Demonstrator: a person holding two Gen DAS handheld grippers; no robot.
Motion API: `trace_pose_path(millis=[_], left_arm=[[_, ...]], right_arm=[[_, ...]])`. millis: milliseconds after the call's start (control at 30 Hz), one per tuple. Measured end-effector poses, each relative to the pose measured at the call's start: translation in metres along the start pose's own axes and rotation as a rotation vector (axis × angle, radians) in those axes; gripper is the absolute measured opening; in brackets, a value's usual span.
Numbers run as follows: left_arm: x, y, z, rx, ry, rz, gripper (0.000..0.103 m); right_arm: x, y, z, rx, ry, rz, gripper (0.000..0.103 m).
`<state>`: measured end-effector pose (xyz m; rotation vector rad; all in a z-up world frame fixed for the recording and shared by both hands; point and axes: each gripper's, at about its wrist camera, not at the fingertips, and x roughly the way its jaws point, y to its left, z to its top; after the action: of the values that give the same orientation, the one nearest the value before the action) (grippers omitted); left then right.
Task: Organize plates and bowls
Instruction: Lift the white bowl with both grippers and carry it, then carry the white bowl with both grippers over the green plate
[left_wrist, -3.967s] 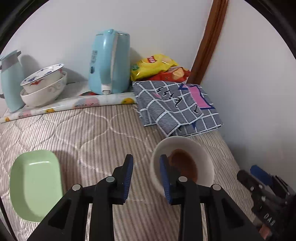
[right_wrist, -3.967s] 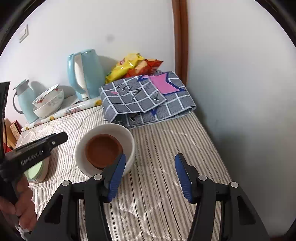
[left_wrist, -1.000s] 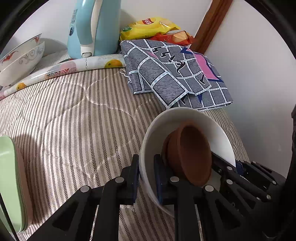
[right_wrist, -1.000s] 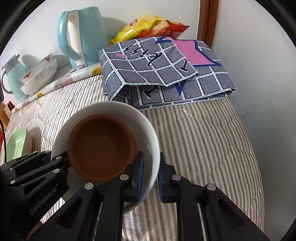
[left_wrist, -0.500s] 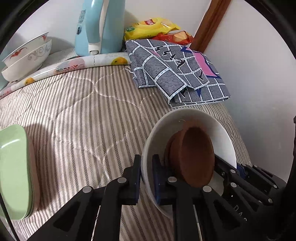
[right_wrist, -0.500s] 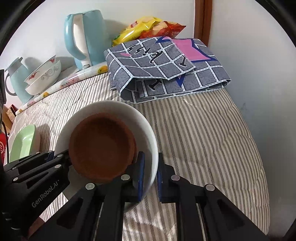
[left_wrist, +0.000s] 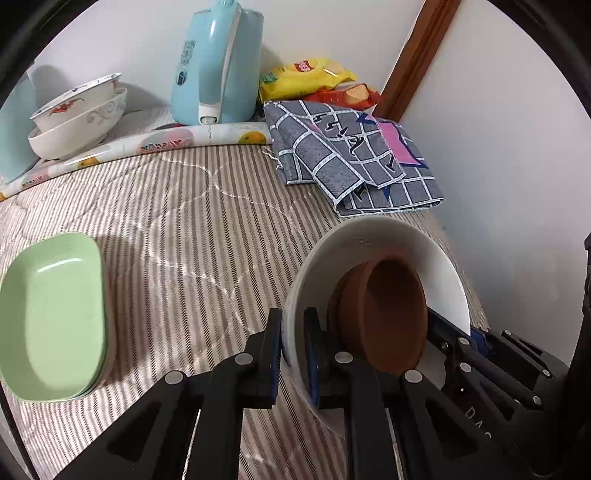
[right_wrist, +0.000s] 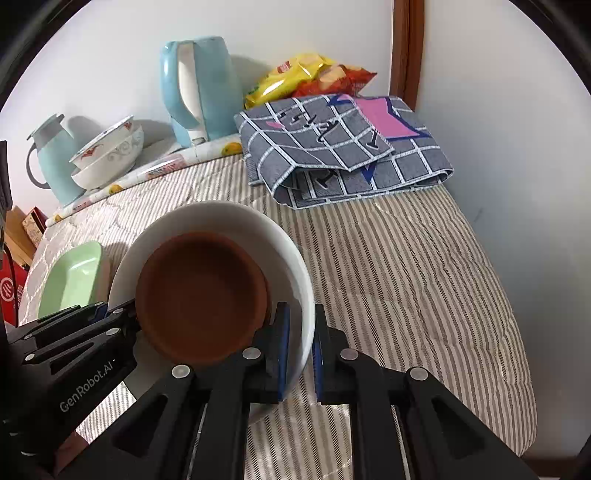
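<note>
A large white bowl (left_wrist: 373, 236) (right_wrist: 236, 218) with a small brown bowl (left_wrist: 384, 314) (right_wrist: 199, 295) inside it hangs above the striped bedcover. My left gripper (left_wrist: 293, 350) is shut on the white bowl's near-left rim. On the opposite rim my right gripper (right_wrist: 300, 350) is shut too, its black body showing at the lower right of the left wrist view. Stacked green oblong plates (left_wrist: 51, 314) (right_wrist: 74, 277) lie to the left. Two patterned white bowls (left_wrist: 77, 114) (right_wrist: 109, 155) sit nested at the back left.
A light blue kettle (left_wrist: 218, 62) (right_wrist: 197, 85) stands at the back, with a blue jug (right_wrist: 55, 155) further left. Folded grey checked cloth (left_wrist: 354, 147) (right_wrist: 343, 147) and snack bags (left_wrist: 314, 79) (right_wrist: 306, 74) fill the back right corner. A white wall (left_wrist: 498, 147) runs along the right edge.
Both grippers have lifted the white bowl with the brown one inside and carried it back and leftward; the green plates and the patterned bowls now show more fully.
</note>
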<state>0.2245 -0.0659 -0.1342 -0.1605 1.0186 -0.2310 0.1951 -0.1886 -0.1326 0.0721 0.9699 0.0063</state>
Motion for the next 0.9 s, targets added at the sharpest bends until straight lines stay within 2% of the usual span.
trace_pose_path(millis=[567, 900], left_arm=[[-0.043, 0.013, -0.001, 0.012, -0.056, 0.013, 0.012], [-0.052, 0.022, 0.001, 0.001, -0.064, 0.016, 0.011]], right_arm=[[-0.033, 0.024, 0.001, 0.003, -0.061, 0.015, 0.01], [-0.038, 0.029, 0.005, 0.02, -0.064, 0.05, 0.009]])
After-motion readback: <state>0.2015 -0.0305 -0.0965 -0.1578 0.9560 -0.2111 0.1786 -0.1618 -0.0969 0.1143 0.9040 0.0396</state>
